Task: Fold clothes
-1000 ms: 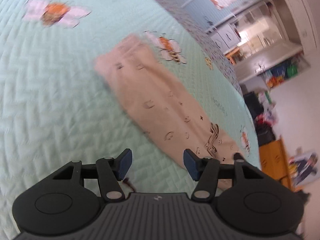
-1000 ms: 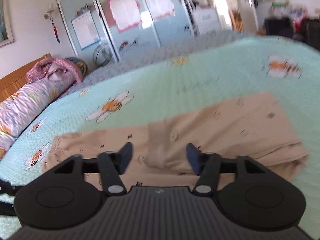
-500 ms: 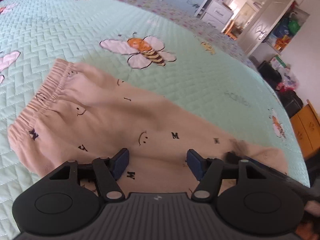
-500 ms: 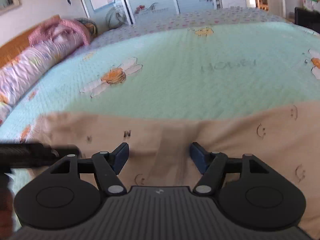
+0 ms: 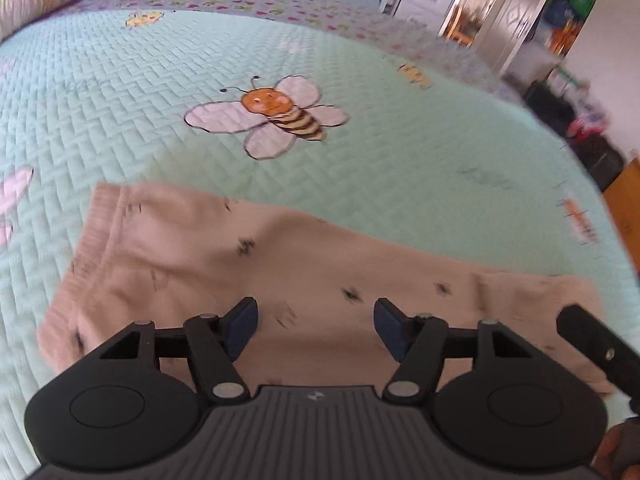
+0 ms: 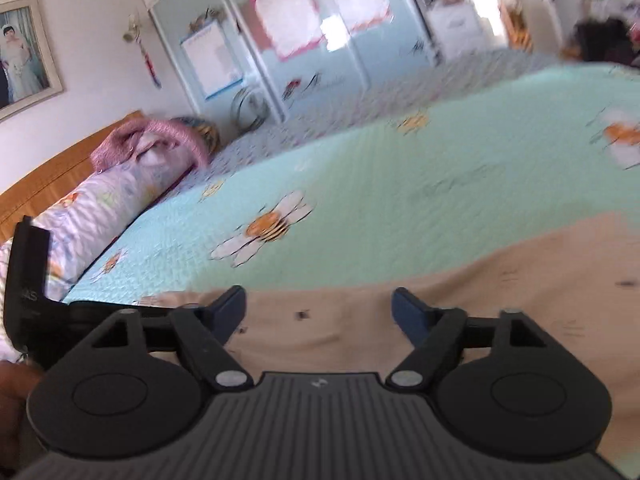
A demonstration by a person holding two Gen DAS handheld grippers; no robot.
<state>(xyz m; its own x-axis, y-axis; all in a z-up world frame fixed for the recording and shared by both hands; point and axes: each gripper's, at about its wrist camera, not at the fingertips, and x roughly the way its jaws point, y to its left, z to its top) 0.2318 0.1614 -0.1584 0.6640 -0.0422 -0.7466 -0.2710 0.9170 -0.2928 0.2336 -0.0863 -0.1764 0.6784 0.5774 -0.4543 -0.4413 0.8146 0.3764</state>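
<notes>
Beige trousers (image 5: 280,272) with small dark prints lie flat across the mint quilted bedspread (image 5: 120,100), elastic waistband to the left. My left gripper (image 5: 316,322) hovers over their near edge, open, with only cloth below and nothing pinched. Part of the other gripper (image 5: 592,352) shows black at the right edge over the leg end. In the right wrist view the trousers (image 6: 500,292) fill the lower right. My right gripper (image 6: 318,308) is above them, its jaws opening with nothing between the pads. The left gripper's body (image 6: 28,292) shows at the far left.
Bee and flower pictures (image 5: 272,116) mark the quilt beyond the trousers. Pillows and a pink blanket (image 6: 132,160) lie by the wooden headboard (image 6: 60,164). Wardrobe doors (image 6: 300,40) stand past the bed's far side. Clutter (image 5: 580,120) sits on the floor at the right.
The left gripper swung round and closed in on the trousers, which now lie crosswise below it. The right gripper's jaws have widened, and its view has lifted and turned toward the headboard.
</notes>
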